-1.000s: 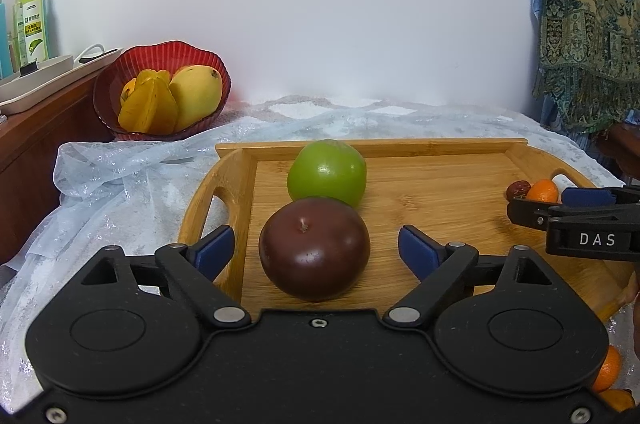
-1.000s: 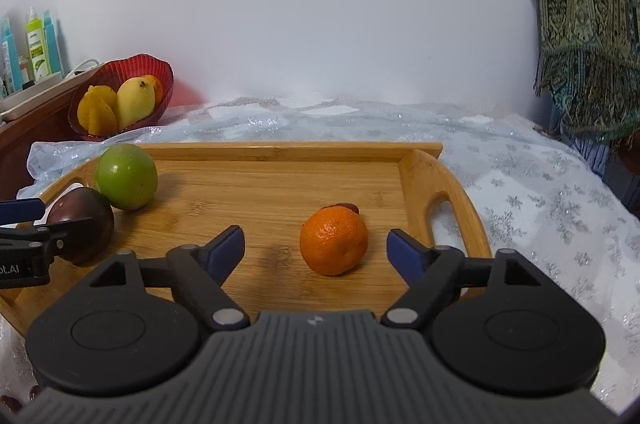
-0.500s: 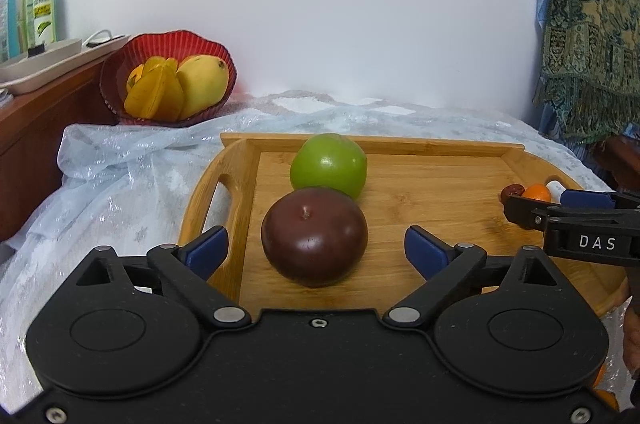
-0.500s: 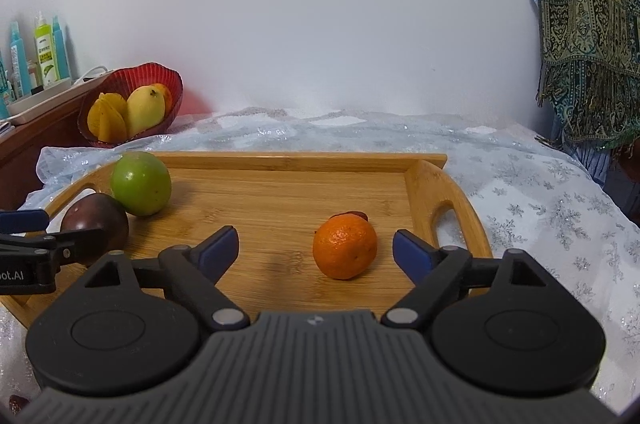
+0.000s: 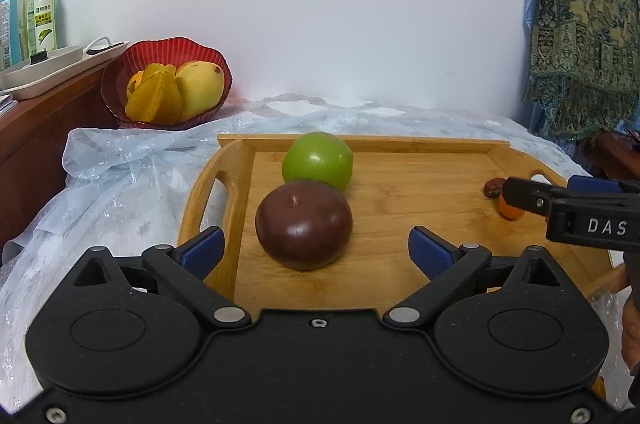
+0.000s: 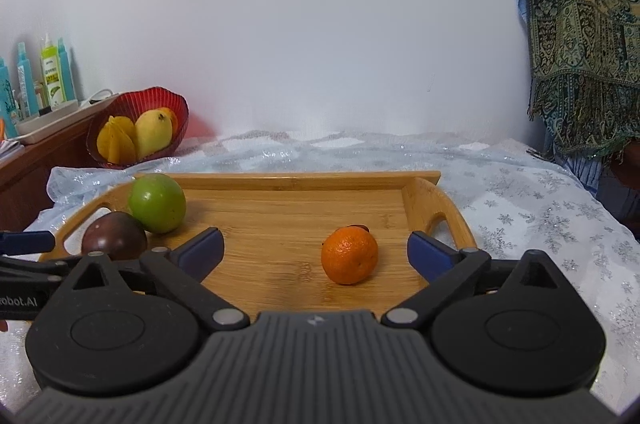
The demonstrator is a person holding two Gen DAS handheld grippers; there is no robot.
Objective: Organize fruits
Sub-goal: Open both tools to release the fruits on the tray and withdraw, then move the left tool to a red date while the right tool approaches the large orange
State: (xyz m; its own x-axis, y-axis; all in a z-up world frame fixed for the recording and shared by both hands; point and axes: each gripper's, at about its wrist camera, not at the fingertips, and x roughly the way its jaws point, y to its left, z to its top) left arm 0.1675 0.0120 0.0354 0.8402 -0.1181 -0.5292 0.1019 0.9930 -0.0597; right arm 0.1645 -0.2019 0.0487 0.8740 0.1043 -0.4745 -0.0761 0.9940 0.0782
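Note:
A wooden tray [image 5: 420,184] lies on the cloth-covered table. On its left end a dark purple fruit [image 5: 304,224] rests in front of a green fruit [image 5: 318,160]. My left gripper [image 5: 316,244] is opening; the purple fruit lies just ahead between its blue pads, clear of both. Toward the tray's right end sits a tangerine [image 6: 349,255] with a small dark red fruit [image 5: 493,187] behind it. My right gripper [image 6: 316,246] is opening too, the tangerine ahead between its pads and untouched. The green fruit [image 6: 157,202] and purple fruit [image 6: 114,236] also show in the right wrist view.
A red bowl [image 5: 168,44] with a mango and starfruit stands at the back left. Bottles [image 5: 42,12] and a white dish stand on a wooden shelf at far left. A patterned cloth [image 5: 588,24] hangs at right. A hand [image 5: 630,324] shows at the right edge.
Both pairs of jaws have spread wider. Both grippers have drawn back slightly from their fruit, which look smaller and stay where they were on the tray.

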